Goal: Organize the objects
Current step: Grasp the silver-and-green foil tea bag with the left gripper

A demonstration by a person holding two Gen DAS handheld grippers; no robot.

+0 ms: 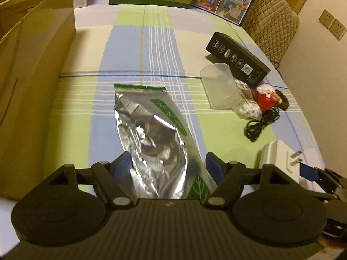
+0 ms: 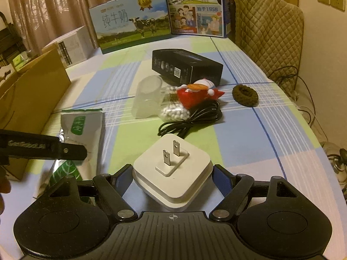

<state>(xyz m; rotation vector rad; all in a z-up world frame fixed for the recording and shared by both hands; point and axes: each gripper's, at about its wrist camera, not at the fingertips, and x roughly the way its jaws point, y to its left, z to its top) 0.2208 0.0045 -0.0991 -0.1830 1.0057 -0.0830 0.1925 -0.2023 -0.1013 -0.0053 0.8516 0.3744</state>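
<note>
Between our left tongs (image 1: 168,164) lies a silver foil pouch (image 1: 151,138) with green trim, flat on the worktop (image 1: 134,49). The pads stand off it on both sides, so these tongs are released and hold nothing. Our right tongs (image 2: 172,176) sit spread around a white plug adapter (image 2: 173,171) resting prongs-up near the worktop's front edge; whether the pads touch its sides we cannot tell, and it looks to rest on the cloth rather than in a grip.

Past the adapter, toward the middle of the worktop, a coiled black cable (image 2: 193,117) lies against a small bag of white beads (image 2: 173,113), a clear plastic cup (image 2: 147,99) on its side and a red toy figure (image 2: 195,94). Behind them stands a black box (image 2: 186,67), and beside it, toward the right edge, a brown hair scrunchie (image 2: 245,96). Along the left edge sits an open cardboard box (image 1: 32,65); two milk cartons (image 2: 132,19) line the far edge.
</note>
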